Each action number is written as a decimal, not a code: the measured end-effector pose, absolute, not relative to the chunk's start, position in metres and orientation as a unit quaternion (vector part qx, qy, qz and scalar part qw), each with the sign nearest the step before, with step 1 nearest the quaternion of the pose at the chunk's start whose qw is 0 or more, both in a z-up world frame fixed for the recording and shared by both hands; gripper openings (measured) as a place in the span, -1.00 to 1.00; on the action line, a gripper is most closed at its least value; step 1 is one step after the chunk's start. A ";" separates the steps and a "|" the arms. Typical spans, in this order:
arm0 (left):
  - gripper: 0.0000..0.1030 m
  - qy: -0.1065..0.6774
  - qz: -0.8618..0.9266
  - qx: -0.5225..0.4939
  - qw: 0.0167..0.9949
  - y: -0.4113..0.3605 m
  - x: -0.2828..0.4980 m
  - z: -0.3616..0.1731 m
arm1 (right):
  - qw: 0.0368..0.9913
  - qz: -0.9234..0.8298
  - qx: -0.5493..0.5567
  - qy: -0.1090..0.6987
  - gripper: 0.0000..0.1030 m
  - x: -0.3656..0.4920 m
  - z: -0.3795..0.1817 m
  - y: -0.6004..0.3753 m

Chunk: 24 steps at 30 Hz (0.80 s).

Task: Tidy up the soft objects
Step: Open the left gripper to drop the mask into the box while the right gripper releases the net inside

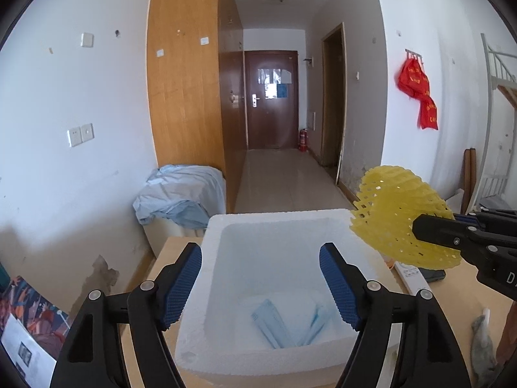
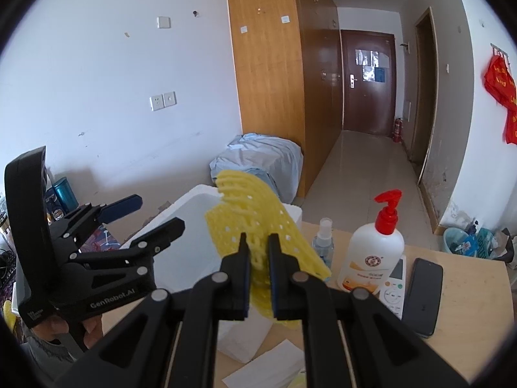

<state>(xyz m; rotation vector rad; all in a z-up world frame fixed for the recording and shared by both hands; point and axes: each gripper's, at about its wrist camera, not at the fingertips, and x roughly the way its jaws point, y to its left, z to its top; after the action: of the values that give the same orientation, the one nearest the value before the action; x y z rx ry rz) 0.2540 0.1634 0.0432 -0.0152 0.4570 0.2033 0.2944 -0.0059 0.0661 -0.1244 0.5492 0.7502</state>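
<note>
**A:** Wooden tabletop (image 2: 458, 291), white walls, a hallway running back to a dark door (image 1: 271, 97). Where is the soft stuff sitting?

**B:** The yellow foam net (image 2: 258, 223) is being pinched by the right gripper (image 2: 258, 252), whose jaws are standing nearly together with the mesh squeezed between them. It is fanning up and forward past the fingertips, hanging over the near right corner of the white foam box (image 1: 213, 226).

**A:** And the other tool?

**B:** The left gripper (image 1: 260, 286) is hovering over the box with its blue pads (image 1: 184, 287) spread wide and nothing between them. Straight ahead and below it, blue face masks (image 1: 274, 323) are lying on the box floor.

**A:** What is lying beyond the right gripper?

**B:** Just right of its fingers, a white pump bottle (image 2: 371, 258) with a red nozzle is standing, a small spray bottle (image 2: 323, 239) behind it, then a remote (image 2: 395, 286) and a dark phone (image 2: 423, 294) lying flat farther right.
</note>
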 end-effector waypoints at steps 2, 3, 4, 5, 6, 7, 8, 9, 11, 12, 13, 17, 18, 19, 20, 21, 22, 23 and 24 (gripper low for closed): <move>0.48 0.227 0.105 -0.010 0.968 0.167 0.252 0.043 | 0.891 0.363 -0.061 0.266 -0.76 0.295 0.065 -0.004; 0.49 0.227 0.106 -0.011 0.968 0.168 0.251 0.043 | 0.891 0.363 -0.062 0.267 -0.76 0.295 0.064 -0.004; 0.49 0.228 0.106 -0.011 0.968 0.169 0.250 0.043 | 0.890 0.363 -0.063 0.267 -0.76 0.296 0.063 -0.003; 0.50 0.226 0.104 -0.014 0.969 0.170 0.249 0.044 | 0.890 0.363 -0.063 0.268 -0.76 0.296 0.063 -0.002; 0.52 0.223 0.106 -0.015 0.969 0.171 0.246 0.044 | 0.889 0.364 -0.065 0.270 -0.76 0.297 0.062 0.000; 0.59 0.222 0.108 -0.015 0.969 0.172 0.245 0.045 | 0.888 0.365 -0.066 0.271 -0.76 0.297 0.061 0.001; 0.63 0.220 0.108 -0.013 0.969 0.173 0.243 0.045 | 0.887 0.365 -0.065 0.273 -0.76 0.298 0.060 0.002; 0.63 0.220 0.109 -0.011 0.969 0.173 0.242 0.045 | 0.886 0.367 -0.065 0.276 -0.76 0.299 0.059 0.004; 0.63 0.216 0.113 -0.004 0.970 0.174 0.239 0.045 | 0.883 0.370 -0.068 0.280 -0.76 0.302 0.058 0.008; 0.63 0.213 0.119 0.000 0.970 0.175 0.238 0.046 | 0.883 0.369 -0.071 0.280 -0.76 0.303 0.058 0.011; 0.64 0.212 0.121 0.000 0.970 0.177 0.237 0.046 | 0.883 0.370 -0.073 0.280 -0.76 0.303 0.059 0.013; 0.65 0.210 0.133 -0.015 0.969 0.189 0.233 0.048 | 0.879 0.379 -0.079 0.279 -0.76 0.306 0.059 0.023; 0.65 0.210 0.136 -0.019 0.968 0.193 0.233 0.048 | 0.878 0.381 -0.081 0.279 -0.76 0.307 0.059 0.027; 0.65 0.210 0.139 -0.023 0.967 0.195 0.232 0.048 | 0.877 0.382 -0.082 0.281 -0.76 0.307 0.059 0.029; 0.65 0.210 0.141 -0.026 0.967 0.198 0.232 0.047 | 0.876 0.383 -0.082 0.283 -0.76 0.309 0.058 0.033; 0.65 0.212 0.142 -0.029 0.966 0.200 0.232 0.047 | 0.875 0.384 -0.083 0.284 -0.76 0.309 0.058 0.034; 0.65 0.213 0.144 -0.031 0.966 0.202 0.231 0.047 | 0.874 0.385 -0.083 0.286 -0.76 0.311 0.057 0.037; 0.65 0.214 0.145 -0.033 0.965 0.203 0.231 0.047 | 0.872 0.387 -0.083 0.289 -0.76 0.313 0.056 0.040; 0.65 0.213 0.146 -0.033 0.965 0.203 0.230 0.047 | 0.871 0.388 -0.083 0.291 -0.76 0.314 0.055 0.042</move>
<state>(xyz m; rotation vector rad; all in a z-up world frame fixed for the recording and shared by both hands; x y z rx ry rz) 0.2304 0.2033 0.0468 -0.0668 0.4315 0.2950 0.3144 0.0420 0.0547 -0.1735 0.6082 0.8118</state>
